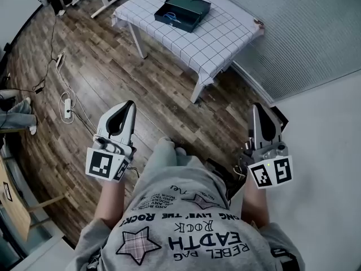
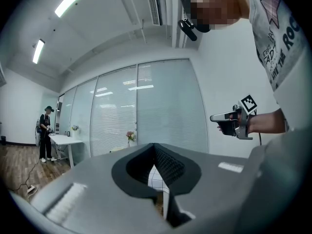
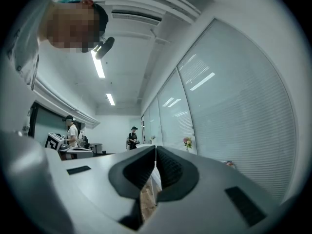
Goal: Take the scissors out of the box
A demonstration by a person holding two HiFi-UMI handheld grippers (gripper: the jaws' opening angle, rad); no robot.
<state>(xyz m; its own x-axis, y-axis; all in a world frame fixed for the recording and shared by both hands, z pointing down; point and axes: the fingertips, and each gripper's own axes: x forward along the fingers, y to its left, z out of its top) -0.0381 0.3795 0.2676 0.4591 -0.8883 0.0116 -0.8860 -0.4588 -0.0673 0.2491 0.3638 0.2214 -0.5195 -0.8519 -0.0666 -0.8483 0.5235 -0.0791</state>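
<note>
Currently the person is standing well back from the table [image 1: 221, 38]. The left gripper [image 1: 128, 104] and right gripper [image 1: 256, 107] are hanging near the hips, left and right of the body, pointing toward the far side. Both are pressing their jaws together at the tips and gripping nothing. The blue-handled scissors [image 1: 169, 17] are lying inside the dark open box [image 1: 193, 7], which is sitting on the far table's checked cloth, well apart from both grippers.
</note>
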